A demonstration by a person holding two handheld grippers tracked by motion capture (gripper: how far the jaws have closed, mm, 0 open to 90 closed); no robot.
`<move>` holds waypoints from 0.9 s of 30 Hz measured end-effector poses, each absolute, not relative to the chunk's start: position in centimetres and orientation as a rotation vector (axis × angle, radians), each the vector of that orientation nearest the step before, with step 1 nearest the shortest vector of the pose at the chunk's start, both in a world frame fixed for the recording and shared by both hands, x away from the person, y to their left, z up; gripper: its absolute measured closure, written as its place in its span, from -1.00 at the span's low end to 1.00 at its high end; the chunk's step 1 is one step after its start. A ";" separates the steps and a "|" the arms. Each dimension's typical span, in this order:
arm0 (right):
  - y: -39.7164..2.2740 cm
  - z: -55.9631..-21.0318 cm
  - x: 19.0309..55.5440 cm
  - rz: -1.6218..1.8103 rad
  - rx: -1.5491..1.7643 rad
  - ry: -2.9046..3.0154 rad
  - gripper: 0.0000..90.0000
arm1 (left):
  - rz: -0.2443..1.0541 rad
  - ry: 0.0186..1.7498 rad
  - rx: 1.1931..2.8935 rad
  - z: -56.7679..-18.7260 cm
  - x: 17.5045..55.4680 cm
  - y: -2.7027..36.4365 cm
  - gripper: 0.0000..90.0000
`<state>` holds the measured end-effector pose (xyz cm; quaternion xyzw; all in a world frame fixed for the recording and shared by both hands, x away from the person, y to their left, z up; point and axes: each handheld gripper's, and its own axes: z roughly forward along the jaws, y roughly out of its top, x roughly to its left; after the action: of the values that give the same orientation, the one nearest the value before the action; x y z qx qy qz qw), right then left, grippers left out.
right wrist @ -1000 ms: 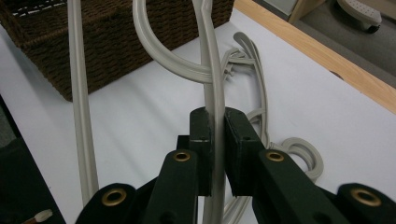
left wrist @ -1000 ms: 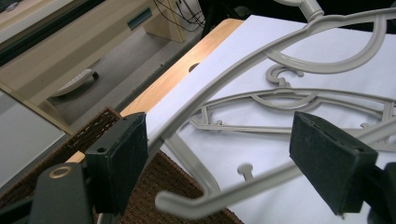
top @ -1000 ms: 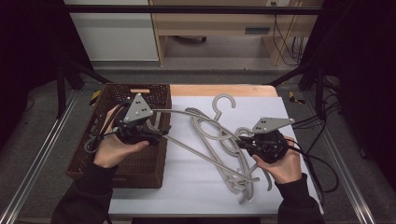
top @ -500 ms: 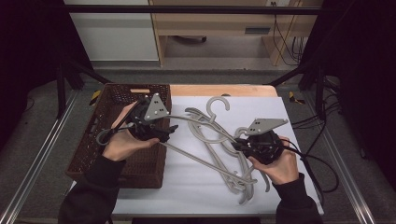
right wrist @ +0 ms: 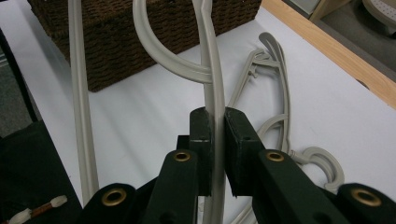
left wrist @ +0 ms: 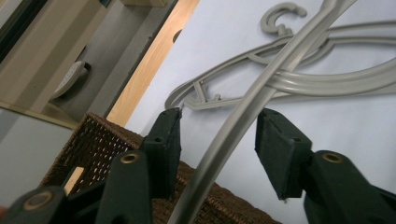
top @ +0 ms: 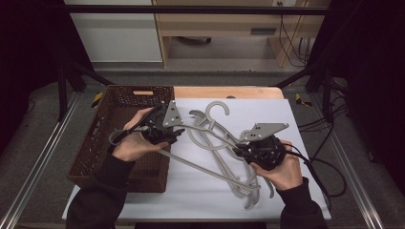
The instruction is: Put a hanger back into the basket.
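I hold a grey plastic hanger (top: pixel 205 169) tilted above the white sheet, its hook end out over the basket. My right gripper (top: pixel 237 150) is shut on one thin arm of it; in the right gripper view the hanger arm (right wrist: pixel 212 88) is pinched between the pads of that gripper (right wrist: pixel 215 121). My left gripper (top: pixel 179 133) sits at the basket's right edge. Its jaws (left wrist: pixel 219 126) have just been closing and straddle another arm of the hanger (left wrist: pixel 233 135), with a gap on both sides. More grey hangers (top: pixel 212 119) lie tangled on the sheet.
A brown wicker basket (top: pixel 119 102) stands at the left, half on the white sheet (top: pixel 267 114). The wooden table edge (top: pixel 229 91) runs along the back. Cables trail off the right side. The tangled hangers (left wrist: pixel 327 79) lie just beyond the left jaws.
My left hand has moved right, from over the basket to its right edge, and its jaws have narrowed around the hanger's arm. The right hand has stayed put, still gripping.
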<state>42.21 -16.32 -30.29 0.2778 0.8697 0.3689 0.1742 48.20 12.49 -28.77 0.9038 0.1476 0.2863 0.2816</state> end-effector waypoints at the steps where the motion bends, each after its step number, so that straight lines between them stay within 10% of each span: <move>1: -16.3 -30.3 42.2 1.046 0.787 2.465 0.84 | 0.767 0.396 2.421 -28.8 48.2 12.5 0.21; 27: -16.5 -30.5 42.9 1.040 0.724 2.512 0.80 | 0.793 0.190 2.578 -28.9 47.5 12.6 0.67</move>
<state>42.91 -16.51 -30.52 0.2540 0.8808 0.3647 0.1632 47.54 12.58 -28.91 0.9307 0.0686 0.2863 0.2172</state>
